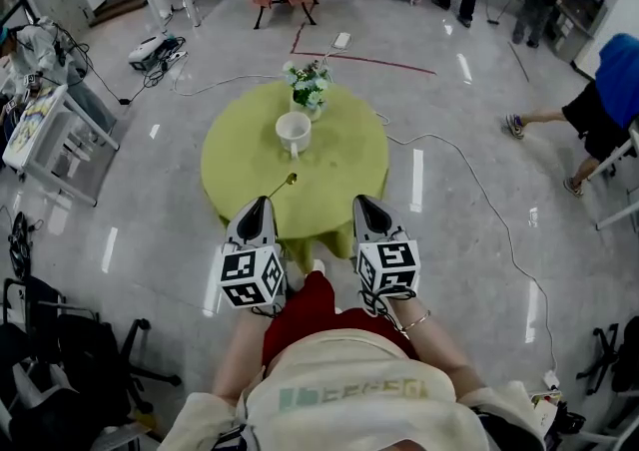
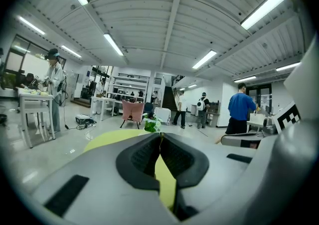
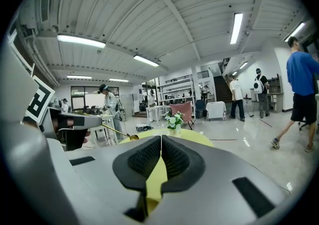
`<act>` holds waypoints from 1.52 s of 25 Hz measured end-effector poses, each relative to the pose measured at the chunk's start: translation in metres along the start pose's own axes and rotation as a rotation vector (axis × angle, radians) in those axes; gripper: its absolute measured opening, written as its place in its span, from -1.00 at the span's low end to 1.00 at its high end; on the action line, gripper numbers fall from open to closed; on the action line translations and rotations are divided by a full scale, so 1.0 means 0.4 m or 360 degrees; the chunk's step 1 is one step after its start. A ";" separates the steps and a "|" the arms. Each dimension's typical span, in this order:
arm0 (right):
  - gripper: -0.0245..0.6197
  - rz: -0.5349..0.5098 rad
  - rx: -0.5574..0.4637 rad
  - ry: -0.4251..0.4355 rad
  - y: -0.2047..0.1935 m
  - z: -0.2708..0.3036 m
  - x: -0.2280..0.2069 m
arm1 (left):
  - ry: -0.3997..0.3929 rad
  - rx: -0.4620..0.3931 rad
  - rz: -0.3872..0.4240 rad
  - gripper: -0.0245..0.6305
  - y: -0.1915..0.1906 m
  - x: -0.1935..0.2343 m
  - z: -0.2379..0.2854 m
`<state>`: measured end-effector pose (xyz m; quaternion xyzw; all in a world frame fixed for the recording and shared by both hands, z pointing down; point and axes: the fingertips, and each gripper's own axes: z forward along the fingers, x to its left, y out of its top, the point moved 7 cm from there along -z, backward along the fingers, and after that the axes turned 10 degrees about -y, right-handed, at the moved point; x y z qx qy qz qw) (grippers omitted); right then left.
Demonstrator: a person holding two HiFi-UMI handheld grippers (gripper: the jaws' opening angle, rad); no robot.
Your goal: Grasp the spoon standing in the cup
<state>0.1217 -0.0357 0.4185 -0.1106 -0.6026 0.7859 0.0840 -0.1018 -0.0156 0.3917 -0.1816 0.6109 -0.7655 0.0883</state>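
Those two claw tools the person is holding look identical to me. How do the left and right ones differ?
The left gripper is shut on a thin gold spoon, held by its handle with the bowl towards the white cup. The right gripper is shut on nothing. The black-and-white patterns on the left gripper's cube differ from those on the right gripper's. Both are the same grey shape and sit at the green table's near edge.
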 end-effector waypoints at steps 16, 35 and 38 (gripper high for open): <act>-0.81 -0.0012 -0.0049 0.0121 -0.017 -0.074 0.025 | 0.0045 0.0020 -0.0020 -0.85 -0.038 -0.043 -0.099; -0.81 -0.0014 0.0014 0.0151 -0.032 -0.081 0.036 | 0.0064 0.0038 -0.0047 -0.85 -0.059 -0.051 -0.126; -0.81 -0.0007 0.0015 0.0153 -0.033 -0.073 0.035 | 0.0064 0.0041 -0.0049 -0.85 -0.060 -0.049 -0.122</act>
